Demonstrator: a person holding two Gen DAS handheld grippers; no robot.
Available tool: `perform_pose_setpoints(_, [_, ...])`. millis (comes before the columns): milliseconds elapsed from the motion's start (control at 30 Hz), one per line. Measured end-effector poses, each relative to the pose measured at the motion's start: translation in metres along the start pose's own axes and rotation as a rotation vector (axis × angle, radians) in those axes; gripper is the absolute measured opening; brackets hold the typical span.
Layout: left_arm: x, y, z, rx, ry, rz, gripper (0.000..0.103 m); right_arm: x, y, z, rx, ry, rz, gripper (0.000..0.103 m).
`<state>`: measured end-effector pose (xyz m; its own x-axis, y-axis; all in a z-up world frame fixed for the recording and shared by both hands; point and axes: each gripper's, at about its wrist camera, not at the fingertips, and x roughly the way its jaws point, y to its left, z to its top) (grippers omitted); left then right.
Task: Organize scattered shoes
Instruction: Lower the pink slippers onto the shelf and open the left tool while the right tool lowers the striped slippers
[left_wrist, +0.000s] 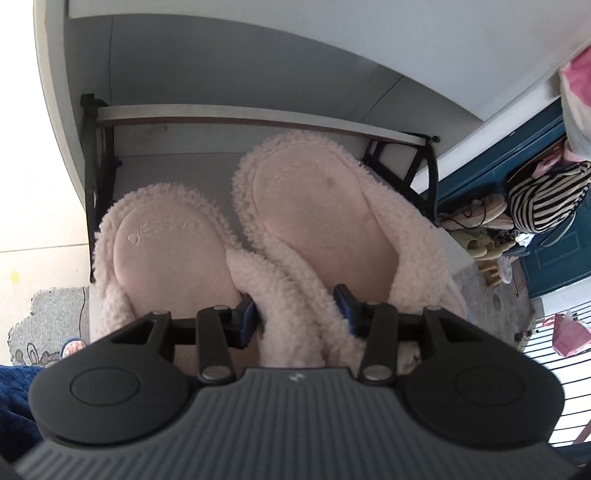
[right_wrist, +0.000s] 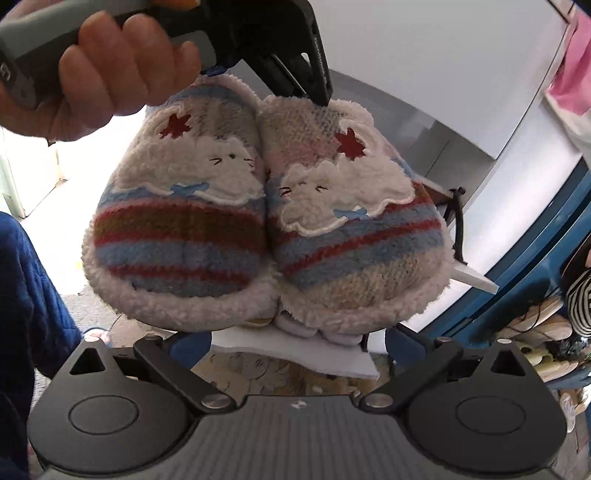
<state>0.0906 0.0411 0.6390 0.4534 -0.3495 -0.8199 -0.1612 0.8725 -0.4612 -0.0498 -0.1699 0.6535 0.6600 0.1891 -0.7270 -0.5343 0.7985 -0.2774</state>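
Note:
Two pink fleece slippers (left_wrist: 166, 251) lie side by side, heels away from me, on a grey shelf of the black-framed shoe rack (left_wrist: 258, 120). My left gripper (left_wrist: 295, 314) has one blue pad inside each slipper and both pads lie against the bunched fleece walls between them. In the right wrist view a pair of striped slippers with white cat patches (right_wrist: 266, 221) rests on a white shelf board (right_wrist: 306, 354), toes toward me. My right gripper (right_wrist: 291, 347) stands wide open just under those toes, its pads clear of them. A hand (right_wrist: 122, 74) holds the left gripper's handle above them.
A blue door (left_wrist: 517, 155), a striped bag (left_wrist: 546, 199) and a heap of shoes (left_wrist: 480, 221) crowd the right side. A grey cartoon rug (left_wrist: 48, 321) lies on the pale floor at left. A blue quilted sleeve (right_wrist: 33, 295) shows at the left edge.

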Motion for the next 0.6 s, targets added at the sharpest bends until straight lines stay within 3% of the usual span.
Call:
perform_pose_setpoints(233, [0.011, 0.010, 0.019, 0.001, 0.025, 0.011, 0.047, 0.010, -0.019, 0.033, 0.021, 0.056, 0.026, 0.103])
perform_pose_setpoints(267, [0.013, 0.010, 0.023, 0.015, 0.015, 0.022, 0.049, 0.013, -0.020, 0.037, 0.030, 0.069, 0.037, 0.103])
perform_pose_setpoints(367, [0.014, -0.001, 0.025, 0.151, -0.131, 0.118, 0.070, 0.016, -0.021, 0.041, 0.035, 0.083, 0.044, 0.103])
perform_pose_setpoints(400, [0.016, -0.004, 0.027, 0.216, -0.166, 0.163, 0.070, 0.017, -0.022, 0.045, 0.029, 0.074, 0.040, 0.103])
perform_pose_setpoints(500, [0.018, 0.006, 0.037, 0.185, -0.146, 0.153, 0.070, 0.012, -0.025, 0.053, 0.038, 0.034, 0.047, 0.103])
perform_pose_setpoints(600, [0.020, 0.003, 0.038, 0.238, -0.165, 0.180, 0.070, 0.017, -0.021, 0.054, 0.014, 0.052, 0.063, 0.103])
